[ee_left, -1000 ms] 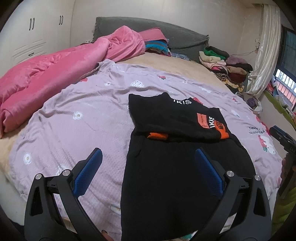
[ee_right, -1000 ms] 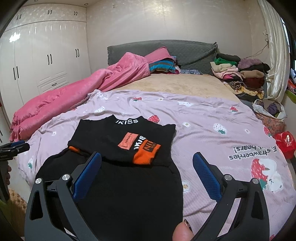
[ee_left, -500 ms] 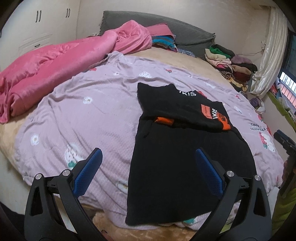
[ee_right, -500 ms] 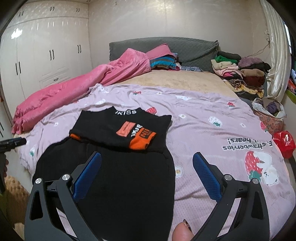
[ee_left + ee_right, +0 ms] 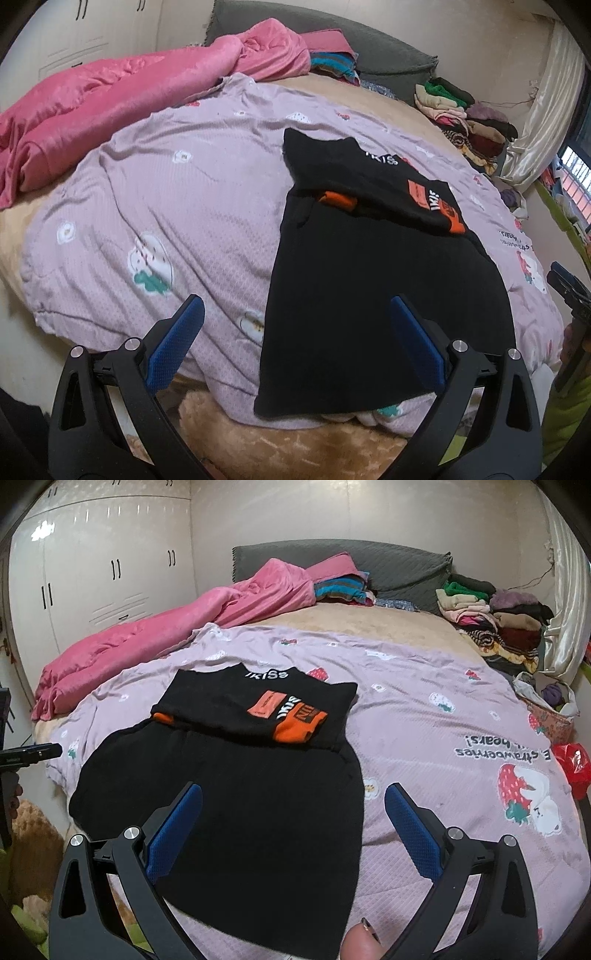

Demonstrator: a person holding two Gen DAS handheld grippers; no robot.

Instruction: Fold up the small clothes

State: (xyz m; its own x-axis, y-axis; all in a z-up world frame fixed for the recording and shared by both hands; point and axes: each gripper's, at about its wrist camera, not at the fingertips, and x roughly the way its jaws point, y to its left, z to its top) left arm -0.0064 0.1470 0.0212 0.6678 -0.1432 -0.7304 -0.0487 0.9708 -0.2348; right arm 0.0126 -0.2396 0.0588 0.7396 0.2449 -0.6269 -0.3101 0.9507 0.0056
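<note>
Currently, both the left gripper (image 5: 293, 332) and the right gripper (image 5: 293, 818) are held with fingers spread wide, nothing gripped between them. A black garment (image 5: 236, 812) is laid flat on the lilac bedspread (image 5: 424, 738) near the bed's edge, its top part folded down, orange patches shown.

Two wrist fisheyes, both at the foot of the bed, facing the headboard.

Your left wrist view sits off the bed's near left corner, angled right and down across the lilac sheet (image 5: 166, 177), with the black garment (image 5: 369, 295) right of centre. Your right wrist view sits further right, more level, black garment (image 5: 240, 805) left of centre. Both share the garment, pink quilt (image 5: 129, 92), grey headboard (image 5: 388, 568) and clothes pile (image 5: 491, 616). Each catches the other gripper at its edge.
</note>
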